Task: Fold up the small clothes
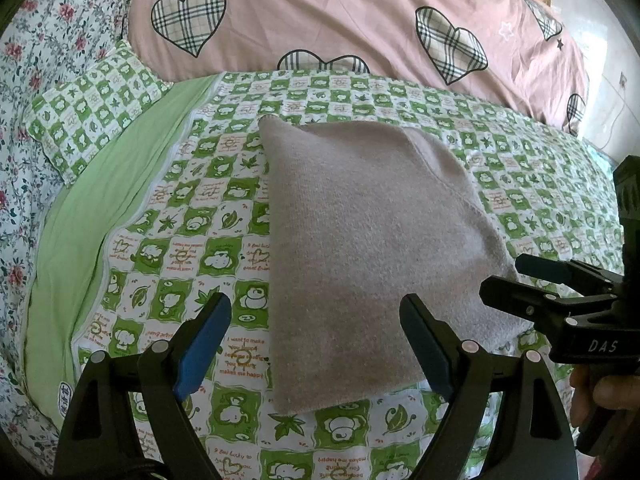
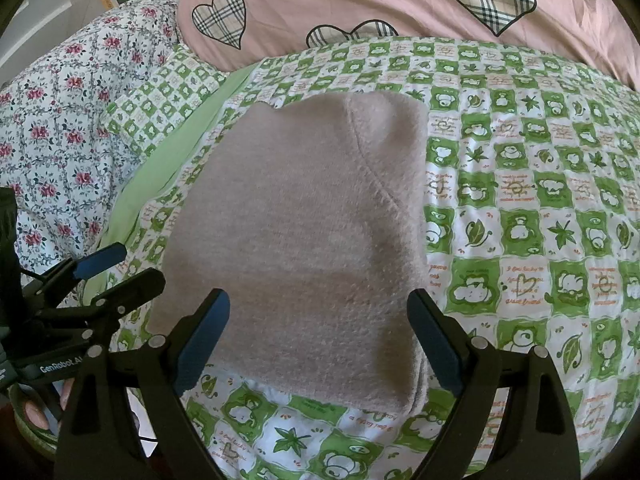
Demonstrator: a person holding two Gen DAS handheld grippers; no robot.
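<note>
The folded knit (image 1: 372, 248) is laid ahead of both wide, empty grippers, long axis running away; it is found nearer the right gripper (image 2: 318, 340) than the left gripper (image 1: 316, 344).

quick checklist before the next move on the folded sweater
1. Left gripper open, nothing held: ok.
2. Right gripper open, nothing held: ok.
3. Sweater folded into a compact stack: ok.
4. Sweater flat on the green checked sheet, away from the pink quilt: ok.
5. Edges aligned on the near right side: layers show slightly stepped, cannot tell.
6. More clothes left to fold: cannot tell, none in view.
</note>
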